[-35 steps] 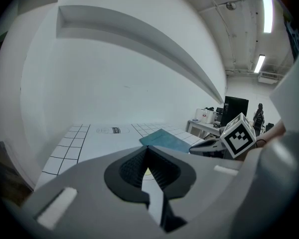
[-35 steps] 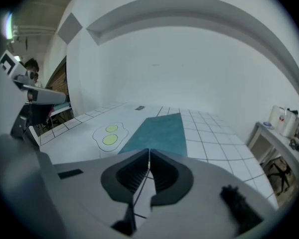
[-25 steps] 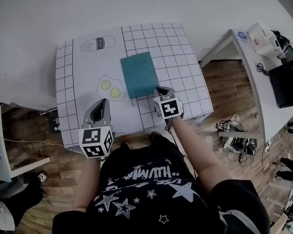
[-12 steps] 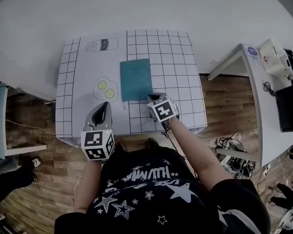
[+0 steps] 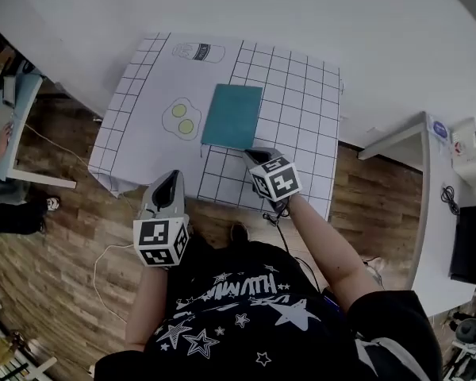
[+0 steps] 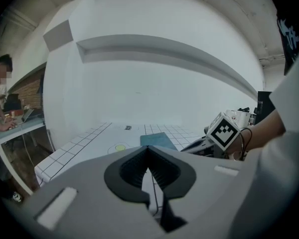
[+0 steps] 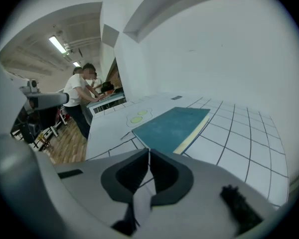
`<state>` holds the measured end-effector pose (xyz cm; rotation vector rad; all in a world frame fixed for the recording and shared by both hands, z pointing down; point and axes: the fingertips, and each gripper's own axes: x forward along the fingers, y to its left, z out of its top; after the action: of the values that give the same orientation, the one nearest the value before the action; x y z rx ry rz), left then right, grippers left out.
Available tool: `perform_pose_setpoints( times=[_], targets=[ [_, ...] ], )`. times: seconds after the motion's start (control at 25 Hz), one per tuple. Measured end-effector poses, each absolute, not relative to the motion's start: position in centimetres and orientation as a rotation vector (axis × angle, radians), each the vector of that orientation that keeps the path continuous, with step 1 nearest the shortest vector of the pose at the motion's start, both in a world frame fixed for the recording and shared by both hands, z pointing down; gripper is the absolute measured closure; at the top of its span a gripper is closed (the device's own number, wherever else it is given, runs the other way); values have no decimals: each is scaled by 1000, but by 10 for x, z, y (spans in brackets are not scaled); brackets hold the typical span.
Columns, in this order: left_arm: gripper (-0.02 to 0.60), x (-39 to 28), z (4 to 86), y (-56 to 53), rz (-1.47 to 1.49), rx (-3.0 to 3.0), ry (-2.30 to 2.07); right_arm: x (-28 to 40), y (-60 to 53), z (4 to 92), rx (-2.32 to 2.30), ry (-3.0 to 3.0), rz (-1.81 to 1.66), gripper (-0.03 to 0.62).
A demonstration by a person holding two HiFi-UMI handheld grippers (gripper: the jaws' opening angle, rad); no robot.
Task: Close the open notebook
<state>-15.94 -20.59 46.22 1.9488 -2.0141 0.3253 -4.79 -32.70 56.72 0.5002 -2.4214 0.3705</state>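
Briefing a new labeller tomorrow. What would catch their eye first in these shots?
The teal notebook draws the eye first: it lies closed and flat in the middle of a white gridded sheet, beside a drawing of two fried eggs. Next, the two grippers with black-and-white marker cubes: the right gripper close to the notebook's near edge, the left gripper over the sheet's near edge, both with jaws together and empty.

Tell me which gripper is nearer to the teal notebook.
Right. The right gripper is just short of the near edge of the teal notebook; the left gripper is farther back, at the front edge of the table.
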Motion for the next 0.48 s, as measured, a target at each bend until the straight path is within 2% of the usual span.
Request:
perform_pose_setpoints(
  times=[0.48],
  targets=[
    [572,-144,444,-132,286,1842,-2135,-59,-277,508,301,-2575,245,572]
  ],
)
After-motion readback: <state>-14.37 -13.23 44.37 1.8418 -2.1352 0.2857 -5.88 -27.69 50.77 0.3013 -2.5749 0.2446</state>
